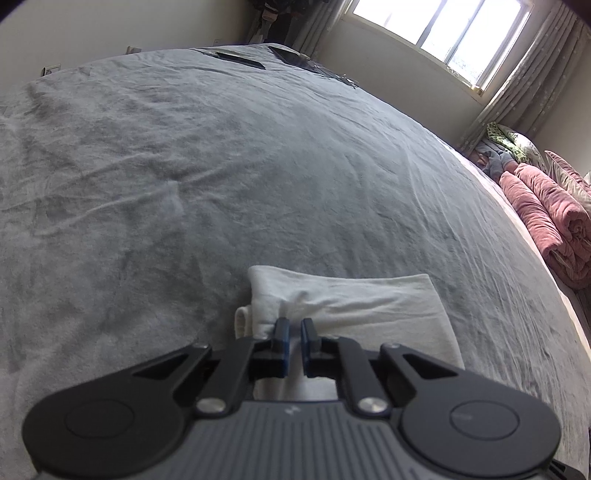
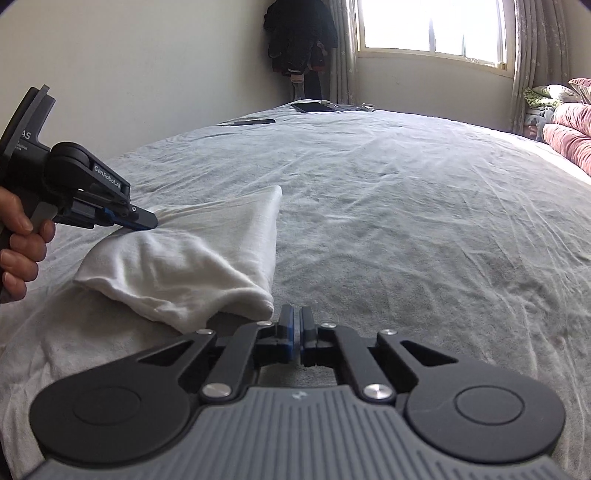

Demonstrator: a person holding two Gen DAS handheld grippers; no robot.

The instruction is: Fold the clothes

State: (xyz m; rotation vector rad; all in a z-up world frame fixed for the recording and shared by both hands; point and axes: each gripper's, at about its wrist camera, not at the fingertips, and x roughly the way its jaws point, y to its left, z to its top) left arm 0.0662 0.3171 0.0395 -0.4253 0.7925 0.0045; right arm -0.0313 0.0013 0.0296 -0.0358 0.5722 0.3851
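Left wrist view: the left gripper (image 1: pixel 293 334) pinches the near edge of the white folded garment (image 1: pixel 354 306), its jaws nearly together with cloth between them; the garment's long axis runs crosswise, stretching right of the grip.

Right wrist view: the right gripper (image 2: pixel 296 325) is closed on nothing, just right of the garment's near corner. The garment lies on the grey bedsheet (image 2: pixel 406 221), with the window (image 2: pixel 432 26) beyond.

the only clear wording is "cenroboai", printed in white along the black arm of the left tongs (image 2: pixel 142 221), seen at the left of the right wrist view. farther back on its body, the letters "as" show above smaller print too blurred to read.
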